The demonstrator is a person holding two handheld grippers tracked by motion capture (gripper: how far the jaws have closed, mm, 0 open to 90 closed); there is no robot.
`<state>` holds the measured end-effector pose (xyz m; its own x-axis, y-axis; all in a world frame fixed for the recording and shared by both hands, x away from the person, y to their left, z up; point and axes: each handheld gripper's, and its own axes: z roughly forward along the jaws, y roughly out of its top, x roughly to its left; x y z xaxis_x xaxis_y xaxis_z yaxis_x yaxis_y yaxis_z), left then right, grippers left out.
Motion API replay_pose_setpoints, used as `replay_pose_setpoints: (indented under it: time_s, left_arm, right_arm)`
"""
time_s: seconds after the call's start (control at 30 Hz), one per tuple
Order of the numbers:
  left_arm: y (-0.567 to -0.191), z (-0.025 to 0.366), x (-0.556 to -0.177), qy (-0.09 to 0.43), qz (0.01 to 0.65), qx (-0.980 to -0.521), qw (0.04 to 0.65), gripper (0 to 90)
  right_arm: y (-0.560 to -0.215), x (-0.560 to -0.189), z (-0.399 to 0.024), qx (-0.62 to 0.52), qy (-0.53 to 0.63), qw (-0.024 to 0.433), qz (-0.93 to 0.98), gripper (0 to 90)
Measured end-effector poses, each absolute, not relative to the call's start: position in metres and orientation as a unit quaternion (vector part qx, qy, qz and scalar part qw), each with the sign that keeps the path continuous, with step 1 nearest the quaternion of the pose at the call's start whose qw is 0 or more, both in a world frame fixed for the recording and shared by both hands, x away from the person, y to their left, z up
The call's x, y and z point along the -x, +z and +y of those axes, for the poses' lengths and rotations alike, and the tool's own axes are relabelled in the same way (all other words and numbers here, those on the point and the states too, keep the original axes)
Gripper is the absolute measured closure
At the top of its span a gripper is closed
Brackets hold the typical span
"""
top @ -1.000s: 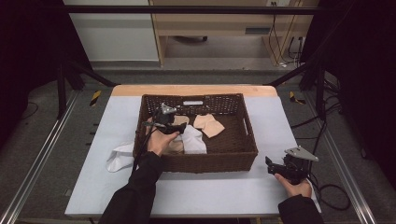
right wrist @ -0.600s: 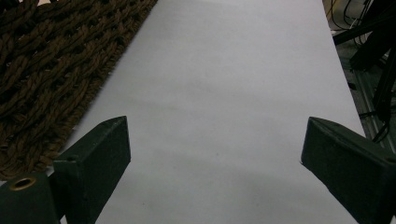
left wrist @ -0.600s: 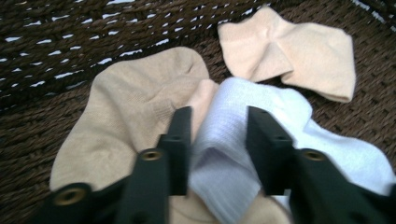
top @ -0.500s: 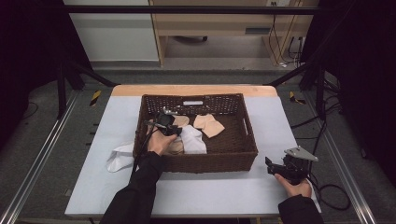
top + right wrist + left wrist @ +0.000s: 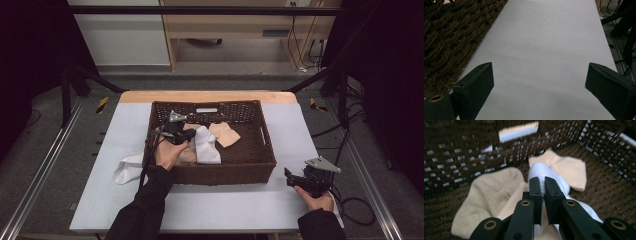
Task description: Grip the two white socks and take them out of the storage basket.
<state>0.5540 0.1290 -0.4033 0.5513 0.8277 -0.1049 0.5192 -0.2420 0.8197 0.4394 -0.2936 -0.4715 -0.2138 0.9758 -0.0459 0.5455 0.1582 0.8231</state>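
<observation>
Right tool point(image 5: 289, 176), nearest me: rests on the white table point(image 5: 225, 205) off the basket's near right corner, jaws wide apart, nothing between them. Left tool point(image 5: 542, 185), inside the wicker basket point(image 5: 265, 150): its jaws have just been closing and now pinch a fold of the white sock point(image 5: 541, 170). That sock's long axis runs straight away from my left tool. Cream socks point(image 5: 486, 195) lie beside it. Another white sock point(image 5: 127, 167) lies on the table, left of the basket.
</observation>
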Motion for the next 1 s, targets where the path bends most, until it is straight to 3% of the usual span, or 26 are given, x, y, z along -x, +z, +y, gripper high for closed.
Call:
replay_pose_setpoints:
  time_s: [0.53,1.0]
  left_arm:
    - [-0.34,0.154,-0.515,0.229,0.39,-0.698,0.555,84.9]
    - [-0.299,0.195,-0.487,0.257,0.386,-0.65,0.603,84.9]
  right_arm:
    - [-0.472,-0.44,-0.293,-0.546,0.347,0.309,0.697,8.5]
    - [-0.472,-0.439,-0.293,-0.545,0.346,0.311,0.697,8.5]
